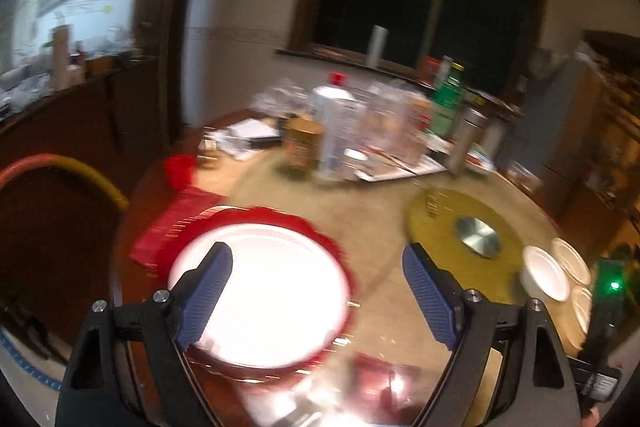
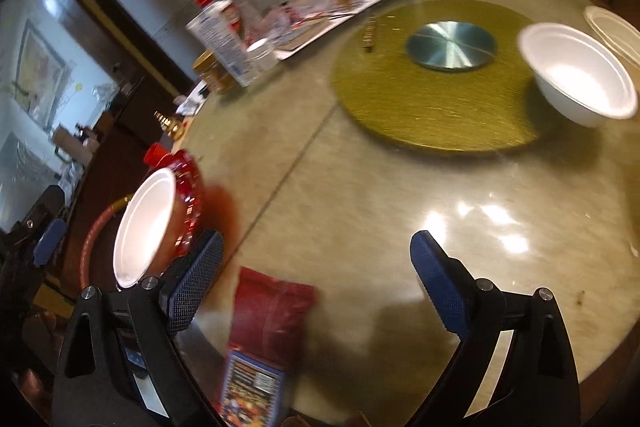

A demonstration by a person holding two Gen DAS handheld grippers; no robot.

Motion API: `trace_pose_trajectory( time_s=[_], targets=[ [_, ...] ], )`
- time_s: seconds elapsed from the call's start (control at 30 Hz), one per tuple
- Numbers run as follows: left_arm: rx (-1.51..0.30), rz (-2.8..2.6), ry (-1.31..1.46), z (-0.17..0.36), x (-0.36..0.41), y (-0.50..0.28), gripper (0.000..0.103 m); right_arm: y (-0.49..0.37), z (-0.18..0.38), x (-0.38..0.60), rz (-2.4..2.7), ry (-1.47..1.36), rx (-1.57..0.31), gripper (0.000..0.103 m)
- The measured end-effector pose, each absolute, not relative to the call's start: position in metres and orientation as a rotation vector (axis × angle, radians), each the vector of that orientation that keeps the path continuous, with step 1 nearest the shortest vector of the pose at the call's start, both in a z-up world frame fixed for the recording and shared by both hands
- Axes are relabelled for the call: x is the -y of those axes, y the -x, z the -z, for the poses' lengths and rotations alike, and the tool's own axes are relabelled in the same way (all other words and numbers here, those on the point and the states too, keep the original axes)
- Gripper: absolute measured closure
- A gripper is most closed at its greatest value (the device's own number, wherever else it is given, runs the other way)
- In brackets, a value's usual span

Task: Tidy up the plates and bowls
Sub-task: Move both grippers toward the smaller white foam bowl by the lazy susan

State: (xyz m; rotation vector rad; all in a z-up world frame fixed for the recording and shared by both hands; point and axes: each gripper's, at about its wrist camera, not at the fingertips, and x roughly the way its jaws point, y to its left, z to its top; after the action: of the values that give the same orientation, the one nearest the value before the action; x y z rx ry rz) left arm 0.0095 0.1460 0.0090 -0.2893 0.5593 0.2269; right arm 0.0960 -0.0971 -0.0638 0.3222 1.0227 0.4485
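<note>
Round white foam plate [image 1: 260, 291] lay flat, face up, on red scalloped charger [image 1: 324, 231]; white foam bowl [image 2: 580, 75] sat upright. Left gripper [image 1: 316, 295] and right gripper [image 2: 316, 283] both gaped wide, empty.

1. Left gripper [image 1: 316, 291]: jaws spread wide, nothing between the blue pads; fingers rise from the lower left and lower right of its own view, tilted downward.
2. Right gripper [image 2: 316, 287]: jaws spread wide, pads clear of any object; black finger arms fill the lower corners of its view, pointed steeply down, view rolled.
3. In the right wrist view, the left gripper shows at the far left edge, one blue pad visible.
</note>
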Motion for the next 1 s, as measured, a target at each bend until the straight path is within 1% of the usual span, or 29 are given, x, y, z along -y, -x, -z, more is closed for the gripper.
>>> trace_pose_trajectory(
  time_s=[0.1,0.27,0.5,0.73,0.87,1.0],
  targets=[
    [-0.613,-0.143,0.259,-0.005,-0.119,-0.027,0.016,-0.095,0.067,0.127,-0.42,-0.384,-1.021,0.008],
    [-0.773,0.035,0.228,0.011,-0.069,-0.069,0.016,-0.096,0.076,0.186,-0.333,-0.513,-1.029,0.008],
    [-0.932,0.186,0.253,0.027,-0.012,-0.121,0.016,-0.102,0.082,0.257,-0.187,-0.672,-1.034,0.008],
    [-1.057,0.241,0.264,0.049,0.036,-0.168,0.016,-0.121,0.08,0.287,-0.148,-0.73,-1.053,0.008],
    [-1.116,0.273,0.278,0.059,0.058,-0.192,0.016,-0.133,0.083,0.304,-0.162,-0.835,-1.061,0.008],
    [-1.136,0.278,0.289,0.065,0.07,-0.21,0.016,-0.143,0.085,0.314,-0.161,-0.903,-1.057,0.008]
  ],
)
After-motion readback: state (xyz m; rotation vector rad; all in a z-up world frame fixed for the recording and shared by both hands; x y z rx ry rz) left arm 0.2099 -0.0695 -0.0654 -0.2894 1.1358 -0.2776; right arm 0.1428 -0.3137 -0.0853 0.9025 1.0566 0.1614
